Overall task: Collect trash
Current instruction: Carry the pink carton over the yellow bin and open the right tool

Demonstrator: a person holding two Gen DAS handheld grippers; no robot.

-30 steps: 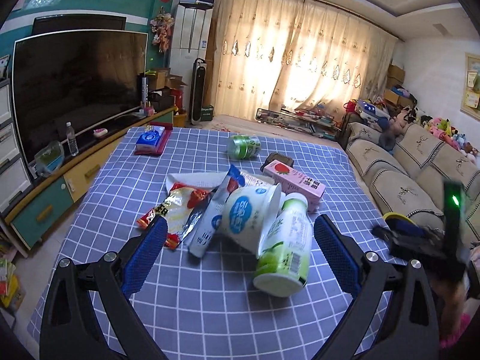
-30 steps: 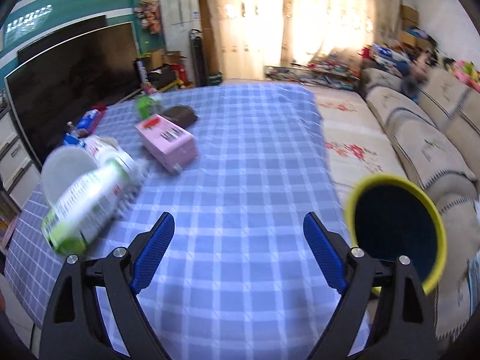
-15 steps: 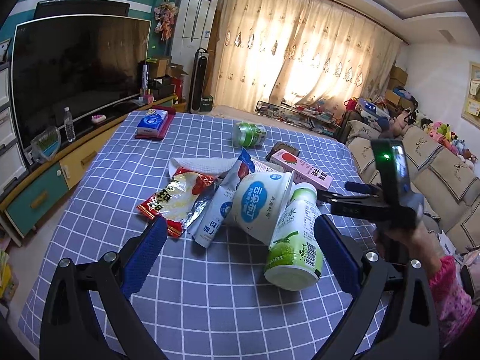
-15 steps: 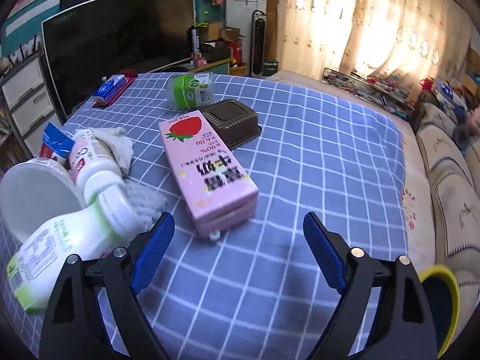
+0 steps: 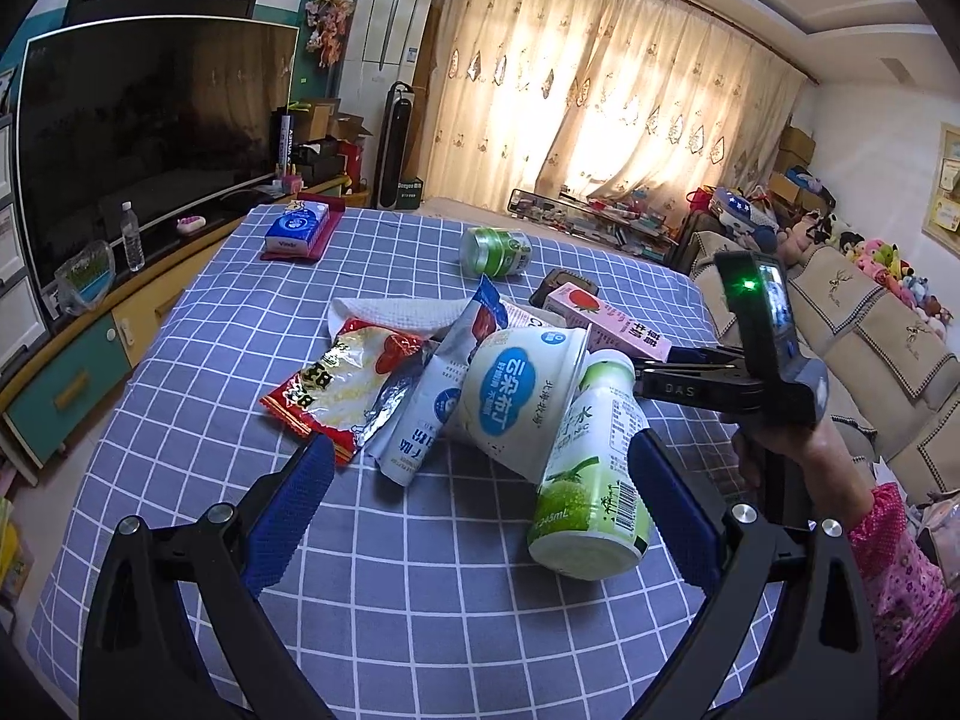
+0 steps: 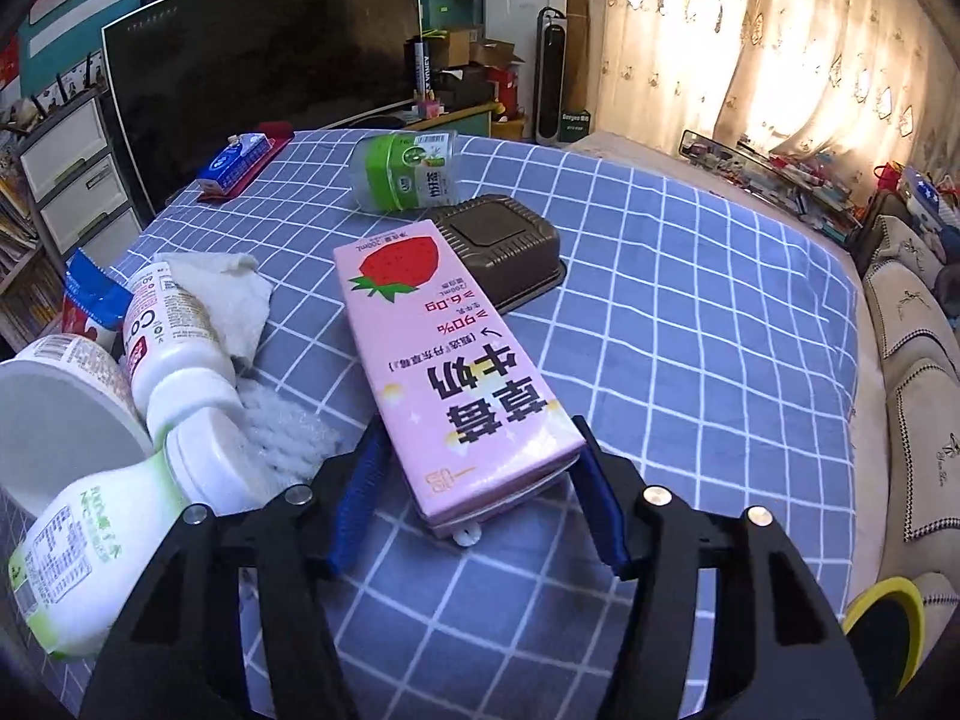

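Observation:
A pink strawberry milk carton [image 6: 456, 360] lies on the blue checked tablecloth [image 6: 690, 300]. My right gripper [image 6: 477, 501] has its blue pads on both sides of the carton's near end, closing on it; the carton still rests on the cloth. The carton also shows in the left wrist view [image 5: 612, 324]. My left gripper [image 5: 480, 510] is open and empty, above the cloth in front of a pile: a green-and-white bottle [image 5: 594, 480], a white yogurt cup [image 5: 522, 390], a blue-and-white pouch [image 5: 432, 408] and a red snack wrapper [image 5: 342, 384].
A green jar [image 6: 408, 171] lies on its side at the far end, with a brown plastic tray [image 6: 498, 246] beside it. A tissue pack on a red tray [image 5: 300, 228] sits far left. A yellow-rimmed bin [image 6: 882, 612] stands at the table's right, a sofa [image 5: 870, 330] beyond.
My right gripper has moved forward onto the pink carton and its jaws have narrowed around it. My left gripper has barely moved and stays open.

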